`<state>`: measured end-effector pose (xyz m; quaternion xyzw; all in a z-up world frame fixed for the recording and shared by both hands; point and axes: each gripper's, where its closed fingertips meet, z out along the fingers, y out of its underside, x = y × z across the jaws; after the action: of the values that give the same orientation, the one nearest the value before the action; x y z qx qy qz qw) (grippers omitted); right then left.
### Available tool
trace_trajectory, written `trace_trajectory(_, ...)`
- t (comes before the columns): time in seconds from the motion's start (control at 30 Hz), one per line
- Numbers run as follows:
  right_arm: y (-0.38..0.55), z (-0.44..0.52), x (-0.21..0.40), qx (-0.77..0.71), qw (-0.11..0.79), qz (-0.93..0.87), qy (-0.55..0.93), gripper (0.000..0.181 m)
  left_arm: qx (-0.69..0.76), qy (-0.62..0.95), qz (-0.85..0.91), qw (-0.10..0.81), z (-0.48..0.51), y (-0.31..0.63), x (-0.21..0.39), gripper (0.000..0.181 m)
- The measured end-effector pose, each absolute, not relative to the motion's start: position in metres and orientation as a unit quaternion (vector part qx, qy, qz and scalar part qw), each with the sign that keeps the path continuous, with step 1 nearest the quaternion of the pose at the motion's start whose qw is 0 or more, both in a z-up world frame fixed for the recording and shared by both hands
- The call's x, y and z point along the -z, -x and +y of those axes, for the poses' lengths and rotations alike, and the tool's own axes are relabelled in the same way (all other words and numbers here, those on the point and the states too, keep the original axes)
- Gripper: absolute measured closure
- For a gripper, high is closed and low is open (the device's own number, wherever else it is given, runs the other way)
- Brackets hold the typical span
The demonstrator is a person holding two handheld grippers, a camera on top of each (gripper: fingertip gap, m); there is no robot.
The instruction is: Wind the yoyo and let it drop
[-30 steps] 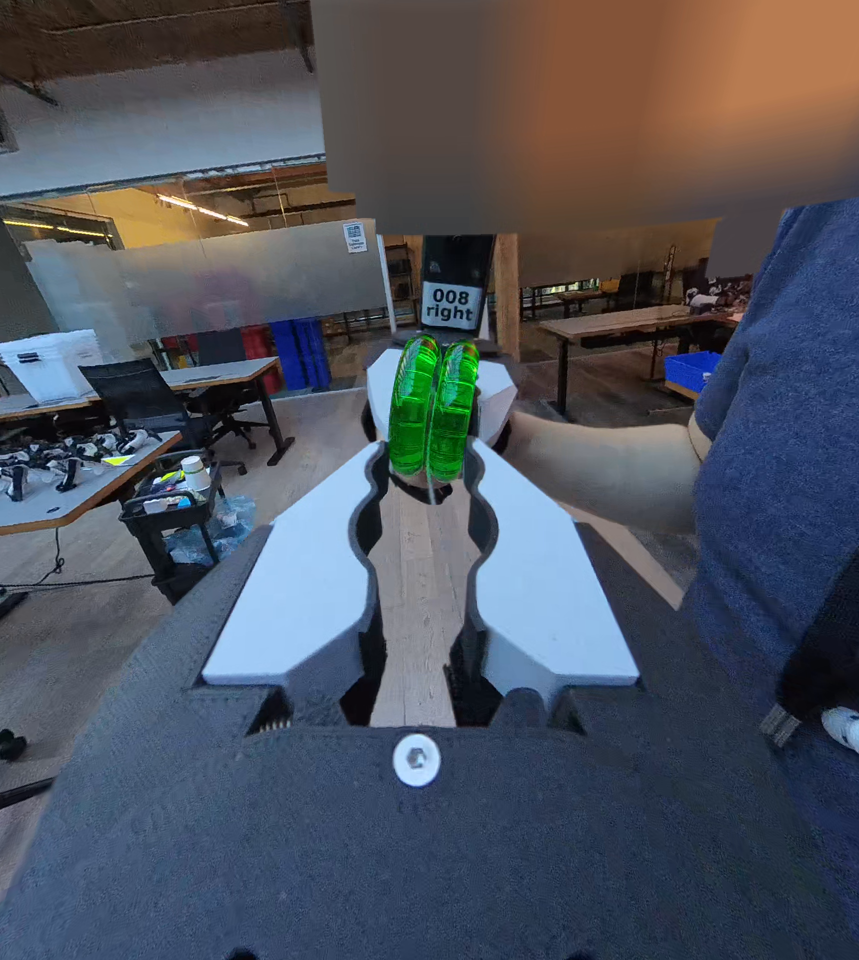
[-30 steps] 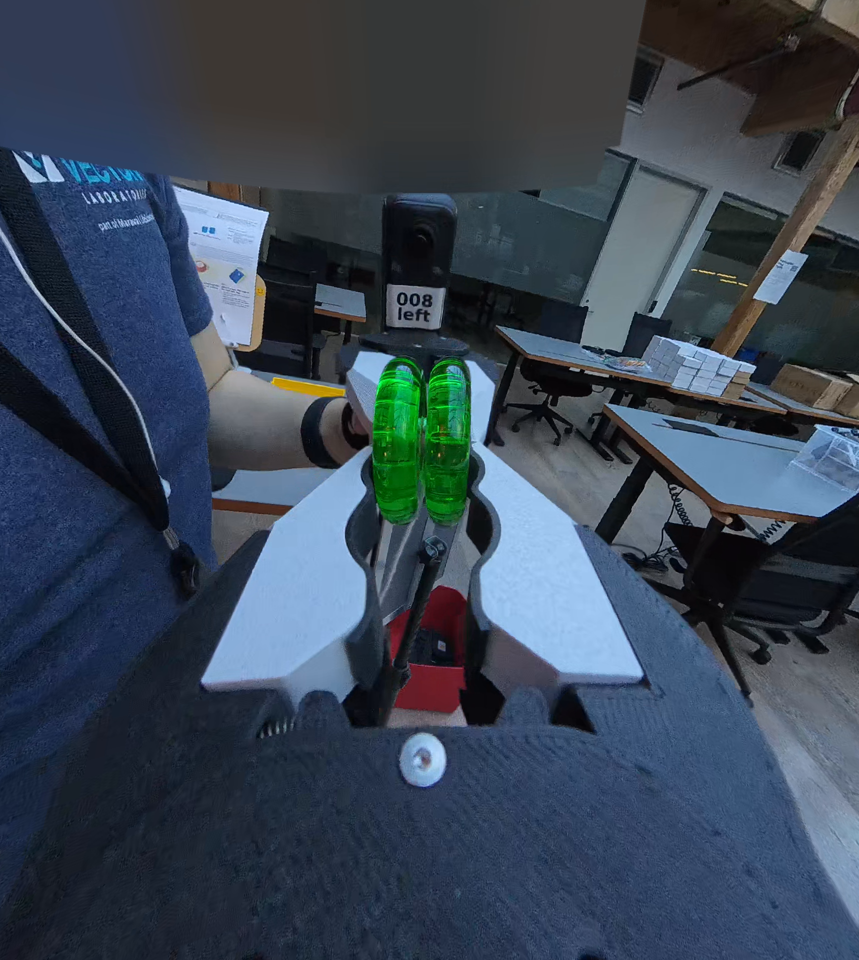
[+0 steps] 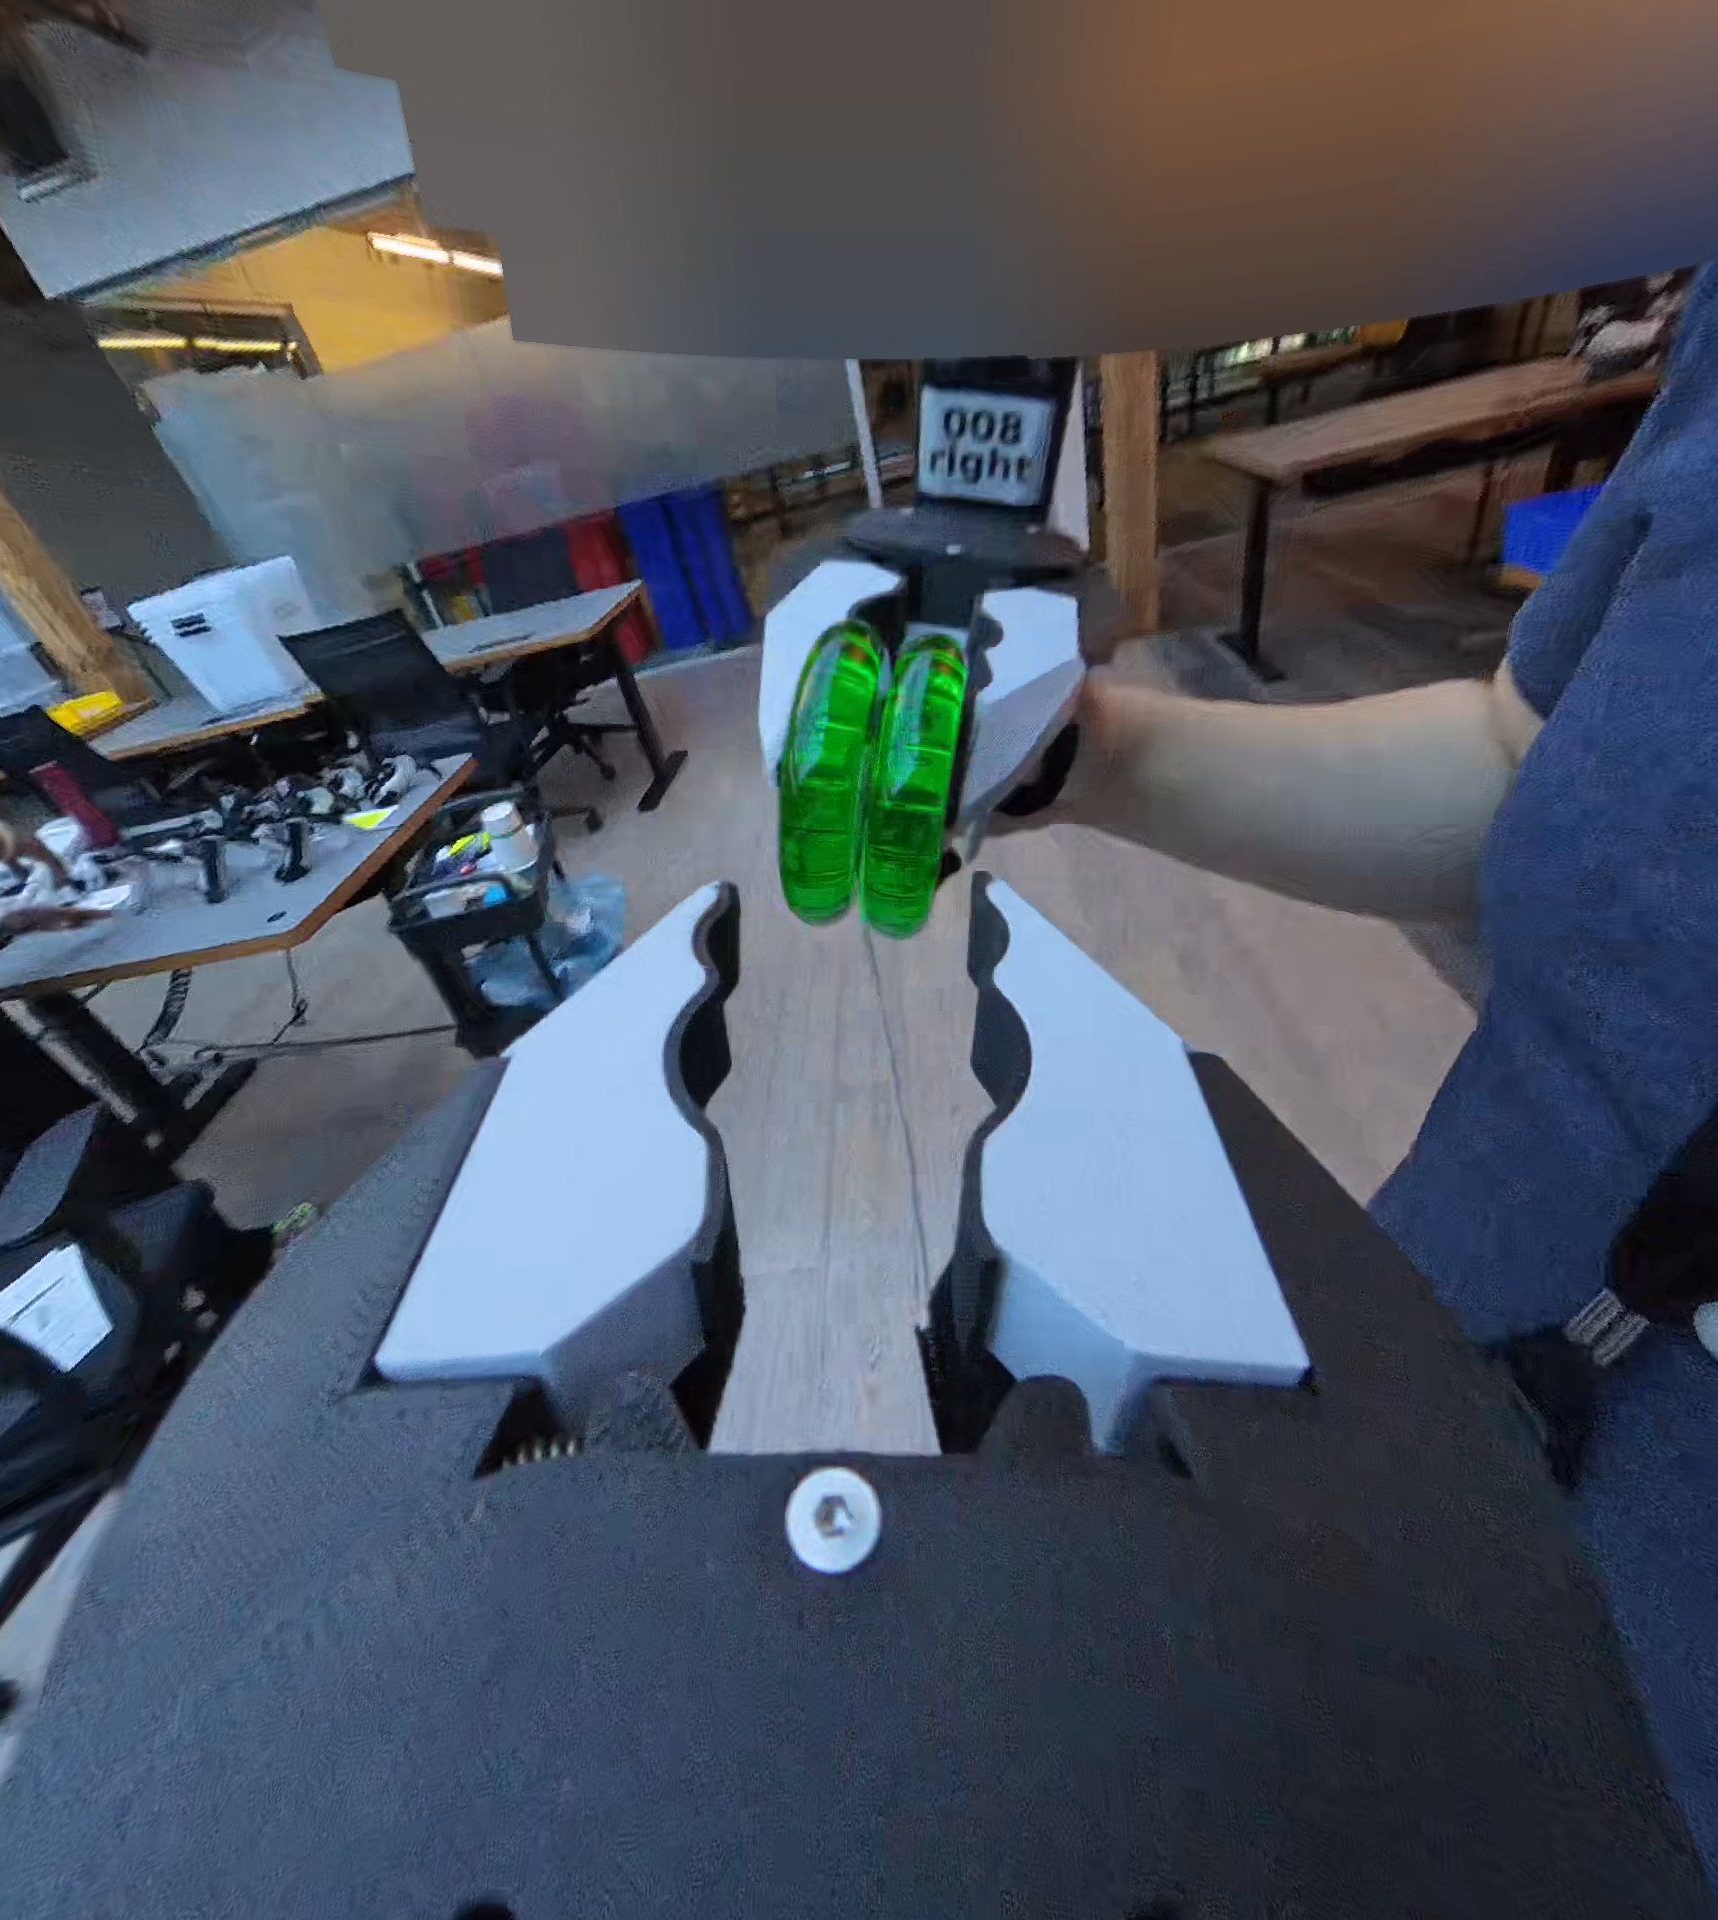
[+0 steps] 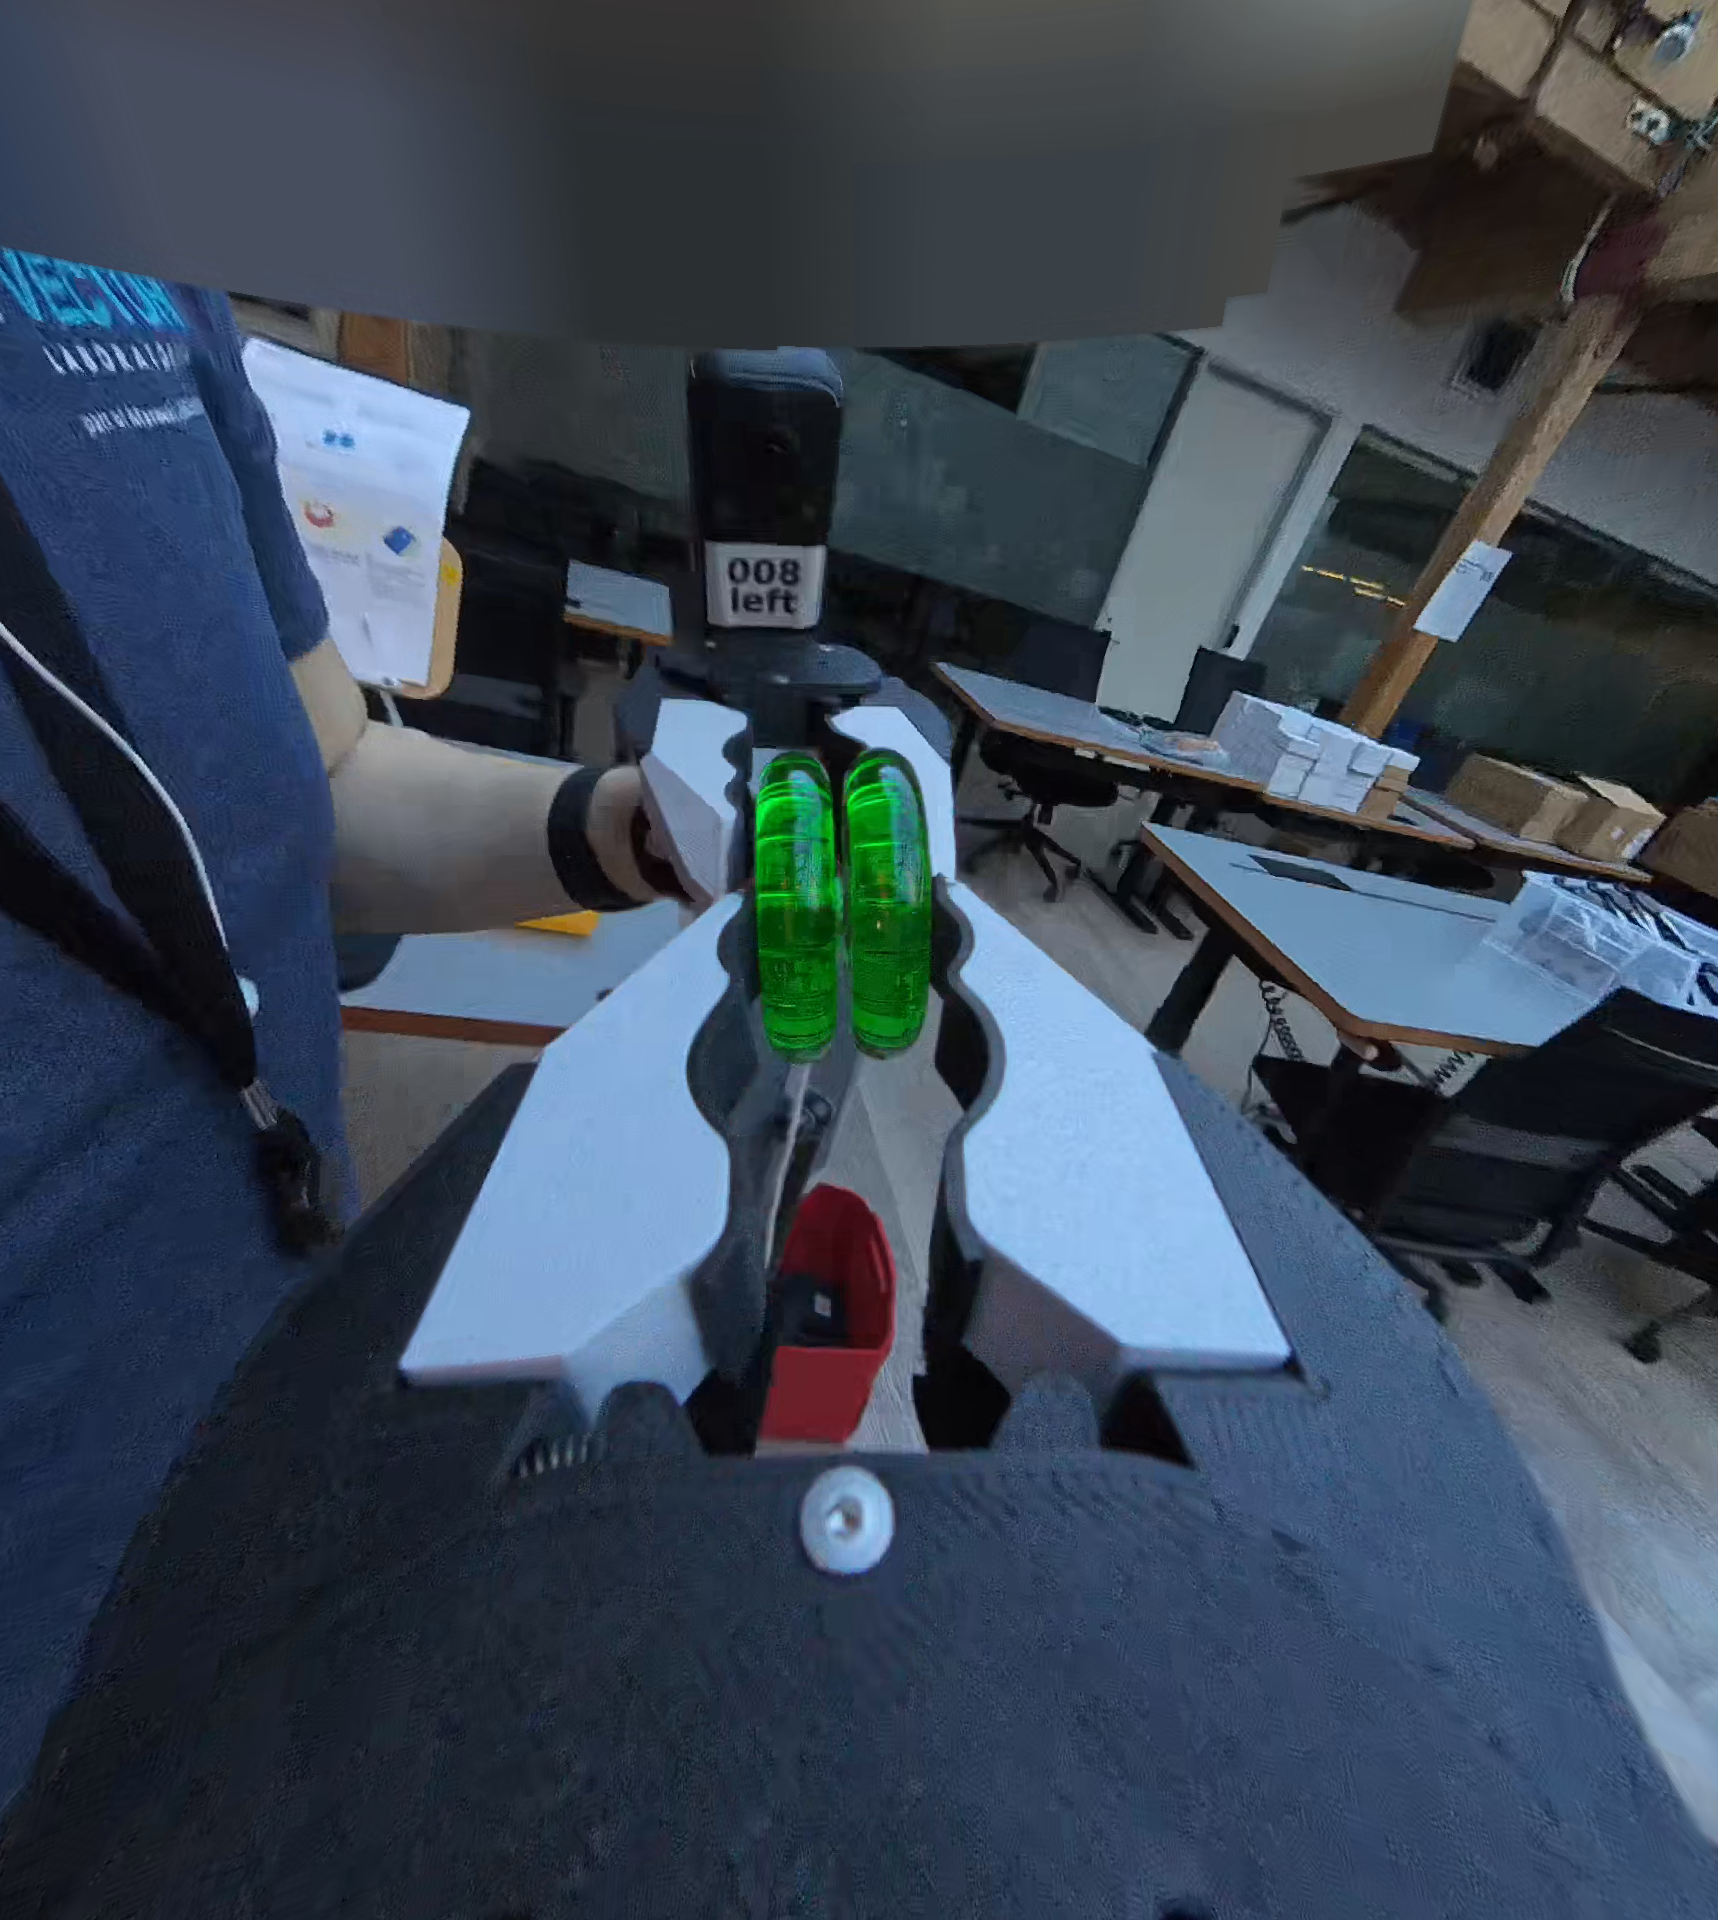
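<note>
A pale wood-plank floor [image 3: 824, 1226] runs below both grippers in an open workshop: grey-topped desks [image 4: 1354, 935], black office chairs [image 3: 387, 675] and timber posts [image 4: 1489, 499] stand behind, and the near-left desk [image 3: 242, 914] is cluttered with small tools too blurred to name. A person in a blue knit shirt [image 3: 1665, 831] is cut off at the frame edges. The yoyo [image 4: 839, 904] — two translucent green ribbed discs side by side — sits clamped between the tips of the right gripper [image 4: 839, 914]. The left gripper [image 3: 850, 904], with matte white scalloped fingers on a rough black body, stands apart just short of the yoyo [image 3: 870, 790]. A thin pale string [image 3: 896, 1081] trails from the discs toward it; its end is hard to trace.
</note>
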<state>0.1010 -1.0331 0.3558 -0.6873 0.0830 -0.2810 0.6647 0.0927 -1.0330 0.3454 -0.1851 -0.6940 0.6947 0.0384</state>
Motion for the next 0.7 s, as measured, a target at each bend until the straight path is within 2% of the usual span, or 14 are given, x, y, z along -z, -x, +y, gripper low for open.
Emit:
trace_trajectory(0.07, -0.098, -1.03, -0.353, 0.257, 0.697, 0.071, 0.666, 0.151, -0.737, 0.177, -0.647, 0.084, -1.029, -0.085, -0.359, 0.153)
trace_trajectory(0.2, -0.107, -1.032, -0.336, 0.229, 0.695, 0.099, 0.675, 0.151, -0.716, 0.182, -0.672, 0.057, -1.033, -0.091, -0.348, 0.153)
trace_trajectory(0.23, -0.109, -1.033, -0.331, 0.222, 0.678, 0.112, 0.692, 0.142, -0.695, 0.189, -0.693, 0.034, -1.033, -0.094, -0.342, 0.153)
trace_trajectory(0.27, -0.113, -1.034, -0.328, 0.225, 0.657, 0.126, 0.708, 0.13, -0.673, 0.195, -0.714, 0.007, -1.034, -0.098, -0.336, 0.153)
trace_trajectory(0.3, -0.115, -1.034, -0.324, 0.234, 0.629, 0.133, 0.73, 0.126, -0.65, 0.201, -0.733, -0.018, -1.034, -0.103, -0.331, 0.153)
trace_trajectory(0.37, -0.116, -1.029, -0.315, 0.261, 0.554, 0.122, 0.781, 0.126, -0.611, 0.214, -0.76, -0.051, -1.033, -0.107, -0.325, 0.153)
trace_trajectory(0.43, -0.124, -1.03, -0.301, 0.301, 0.462, 0.109, 0.827, 0.133, -0.58, 0.227, -0.779, -0.069, -1.034, -0.108, -0.319, 0.153)
trace_trajectory(0.47, -0.128, -1.034, -0.294, 0.319, 0.416, 0.105, 0.845, 0.149, -0.567, 0.233, -0.787, -0.075, -1.034, -0.107, -0.316, 0.153)
trace_trajectory(0.5, -0.13, -1.036, -0.292, 0.329, 0.394, 0.1, 0.852, 0.151, -0.557, 0.237, -0.792, -0.084, -1.036, -0.108, -0.313, 0.153)
trace_trajectory(0.57, -0.132, -1.038, -0.296, 0.324, 0.413, 0.11, 0.844, 0.151, -0.57, 0.234, -0.781, -0.103, -1.037, -0.109, -0.317, 0.153)
trace_trajectory(0.63, -0.129, -1.035, -0.308, 0.313, 0.482, 0.119, 0.81, 0.151, -0.61, 0.212, -0.759, -0.085, -1.036, -0.11, -0.327, 0.15)
trace_trajectory(0.7, -0.12, -1.032, -0.327, 0.303, 0.561, 0.114, 0.762, 0.151, -0.634, 0.174, -0.753, -0.028, -1.035, -0.114, -0.326, 0.131)
